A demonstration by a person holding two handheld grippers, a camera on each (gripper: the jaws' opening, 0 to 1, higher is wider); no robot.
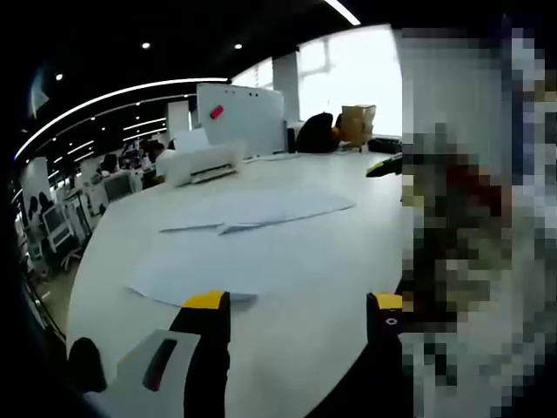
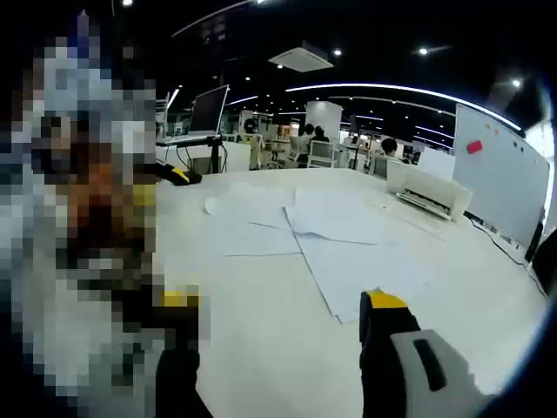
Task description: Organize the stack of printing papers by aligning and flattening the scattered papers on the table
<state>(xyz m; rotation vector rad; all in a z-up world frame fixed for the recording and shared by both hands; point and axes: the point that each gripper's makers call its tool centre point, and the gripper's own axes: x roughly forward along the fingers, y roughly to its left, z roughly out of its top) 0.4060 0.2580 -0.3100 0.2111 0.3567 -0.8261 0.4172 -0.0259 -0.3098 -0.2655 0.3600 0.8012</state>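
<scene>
Both the left tool [image 1: 298, 305] and the right tool [image 2: 283, 303] hover with jaws wide apart, empty, above the white desk [image 1: 287, 270]; loose white paper sheets [image 2: 344, 248] lie scattered flat at differing angles.

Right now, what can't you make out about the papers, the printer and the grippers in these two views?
- Papers: count and print too small, both views.
- Printer: small and far, left gripper view; details unreadable.
- Right gripper: one jaw partly behind the mosaic patch, right gripper view.
- Whiteboard: cut off by the picture edge, right gripper view.
</scene>
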